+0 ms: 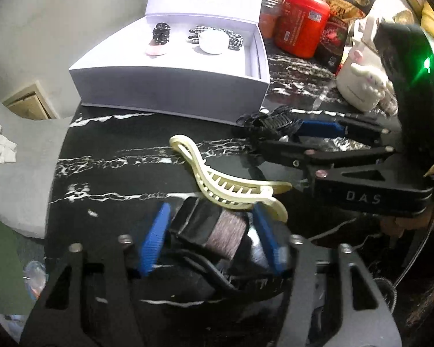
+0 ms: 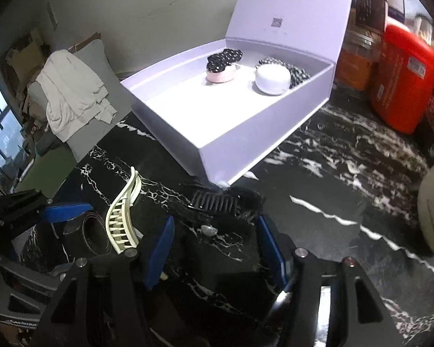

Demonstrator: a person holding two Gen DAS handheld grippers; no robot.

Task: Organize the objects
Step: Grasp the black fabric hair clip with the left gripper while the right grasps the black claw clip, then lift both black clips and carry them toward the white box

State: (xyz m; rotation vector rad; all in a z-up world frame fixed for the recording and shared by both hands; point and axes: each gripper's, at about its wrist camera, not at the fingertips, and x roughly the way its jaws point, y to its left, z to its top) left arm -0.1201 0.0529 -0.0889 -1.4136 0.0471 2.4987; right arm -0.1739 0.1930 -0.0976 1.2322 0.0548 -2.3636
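An open lilac box (image 1: 170, 86) (image 2: 246, 141) stands on the black marble table and holds a black dotted scrunchie on a pink case (image 2: 221, 66) and a white round case (image 2: 272, 81) by a checked scrunchie. A cream hair claw (image 1: 231, 182) (image 2: 123, 217) lies on the table. A black hair claw (image 2: 217, 201) (image 1: 275, 118) lies by the box corner. My left gripper (image 1: 211, 237) is open around a black and grey folded item (image 1: 214, 231). My right gripper (image 2: 214, 245) is open just before the black claw, apart from it.
A red canister (image 1: 301, 26) (image 2: 402, 81), snack bags (image 1: 347, 3) and jars stand behind the box. A white plush-like jar (image 1: 361, 84) sits at the right. A grey chair with a white cloth (image 2: 72, 95) stands beyond the table's left edge.
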